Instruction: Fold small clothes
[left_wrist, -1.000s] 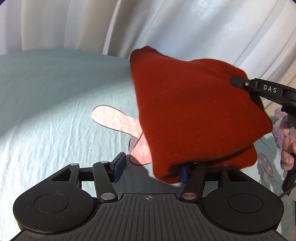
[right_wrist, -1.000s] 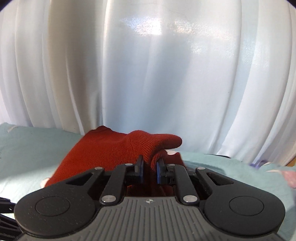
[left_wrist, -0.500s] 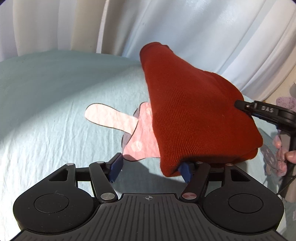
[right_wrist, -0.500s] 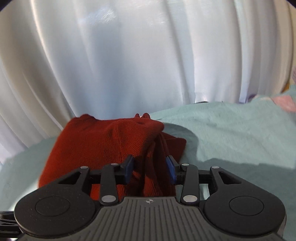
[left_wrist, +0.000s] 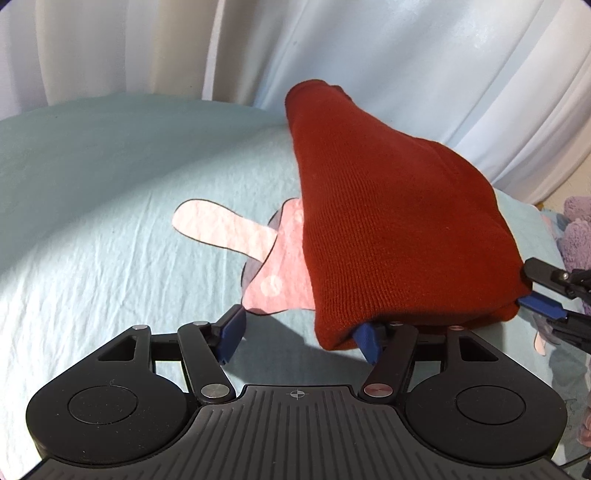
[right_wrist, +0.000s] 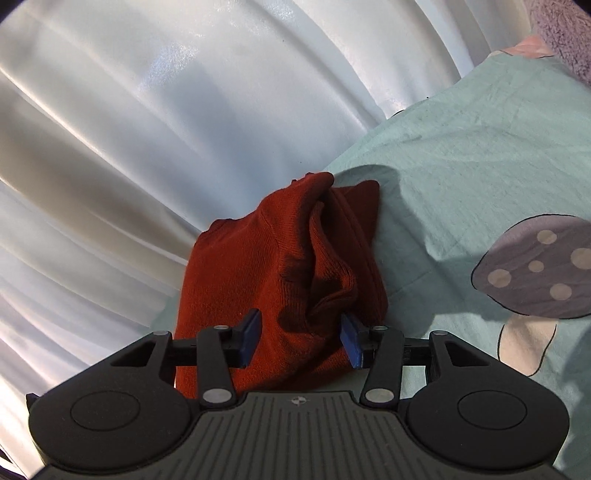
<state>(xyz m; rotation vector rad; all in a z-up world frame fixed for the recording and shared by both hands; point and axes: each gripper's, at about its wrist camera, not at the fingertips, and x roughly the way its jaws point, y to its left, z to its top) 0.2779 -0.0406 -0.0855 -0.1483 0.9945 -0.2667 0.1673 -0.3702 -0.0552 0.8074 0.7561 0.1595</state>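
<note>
White curtains (left_wrist: 369, 55) hang in folds behind a bed covered by a pale teal sheet (left_wrist: 92, 184), which is printed with pink and grey mushrooms (right_wrist: 535, 273). A purple fluffy thing (left_wrist: 576, 229) sits at the sheet's edge, at about 3 o'clock in the left wrist view.

On the sheet lies the rust-red knit garment (left_wrist: 388, 221), folded over on itself. In the left wrist view its long axis runs from 5 o'clock near the camera up to 12 o'clock, where the narrow end points toward the curtains.

The left gripper (left_wrist: 299, 334) stands wide apart with only sheet between its pads; the garment's near corner drapes over its right-hand finger, at about 3 o'clock of the gap.

The right gripper (right_wrist: 301, 339) has its jaws opening, with a bunched fold of the garment between the blue pads; the pads do not appear to press it. The garment reaches toward 12 o'clock from there.
</note>
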